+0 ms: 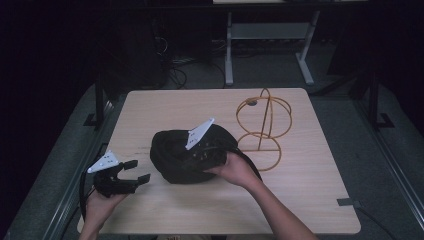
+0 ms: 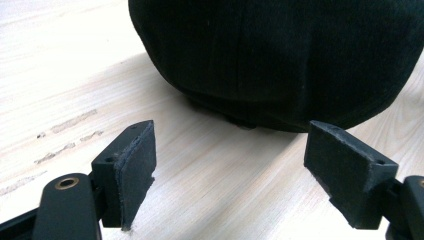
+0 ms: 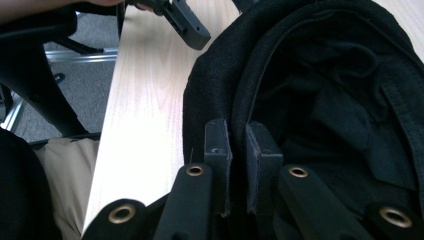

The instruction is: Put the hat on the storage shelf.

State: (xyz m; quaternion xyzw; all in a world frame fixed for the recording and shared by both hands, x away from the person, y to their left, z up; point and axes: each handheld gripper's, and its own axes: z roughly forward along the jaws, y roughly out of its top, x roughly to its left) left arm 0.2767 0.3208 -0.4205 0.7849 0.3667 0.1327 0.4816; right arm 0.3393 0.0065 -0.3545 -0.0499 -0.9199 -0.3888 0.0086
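Black cap [image 1: 192, 155] lies near the middle of the table [image 1: 310, 200], crown side toward the person's left, its hollow turned up toward the right gripper [image 3: 239, 150]. That gripper's jaws are pinched tight on the cap's rim, the right hand [image 1: 235, 170] reaching in from the near right. The left gripper [image 1: 134, 171] rests just beside the cap on its left, jaws spread wide and empty, pointing straight at the crown. Behind the cap stands a yellow wire stand [image 1: 264, 127].

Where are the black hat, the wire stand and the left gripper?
black hat [image 1: 172, 152]: high view, left side of the crown.
wire stand [image 1: 263, 131]: high view, upright wire at its middle.
left gripper [image 1: 136, 170]: high view, gap between its open fingertips.
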